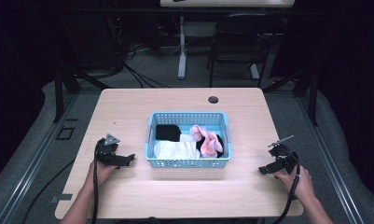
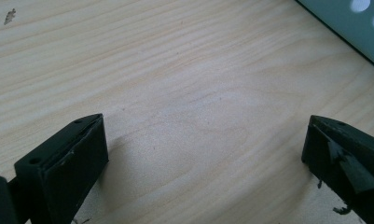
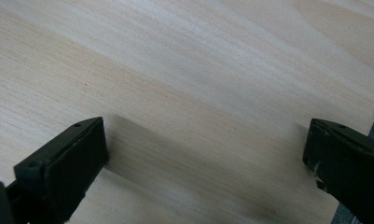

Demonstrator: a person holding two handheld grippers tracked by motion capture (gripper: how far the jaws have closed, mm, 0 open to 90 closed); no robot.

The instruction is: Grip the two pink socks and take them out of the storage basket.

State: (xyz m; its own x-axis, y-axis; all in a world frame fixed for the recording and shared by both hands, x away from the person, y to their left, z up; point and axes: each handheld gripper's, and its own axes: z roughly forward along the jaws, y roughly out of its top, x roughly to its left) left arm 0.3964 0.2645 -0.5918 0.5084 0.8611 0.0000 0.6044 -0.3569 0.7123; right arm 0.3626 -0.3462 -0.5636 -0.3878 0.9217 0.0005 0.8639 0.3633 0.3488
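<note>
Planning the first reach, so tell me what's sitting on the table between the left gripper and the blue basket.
Nothing: in the high view, bare wooden table separates the left gripper from the blue basket. The left gripper view shows open jaws over bare wood.

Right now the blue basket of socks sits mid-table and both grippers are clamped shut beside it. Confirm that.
Not quite. The blue basket of socks does sit mid-table, but the left gripper and right gripper are open: each gripper view shows jaws wide apart over bare wood.
</note>
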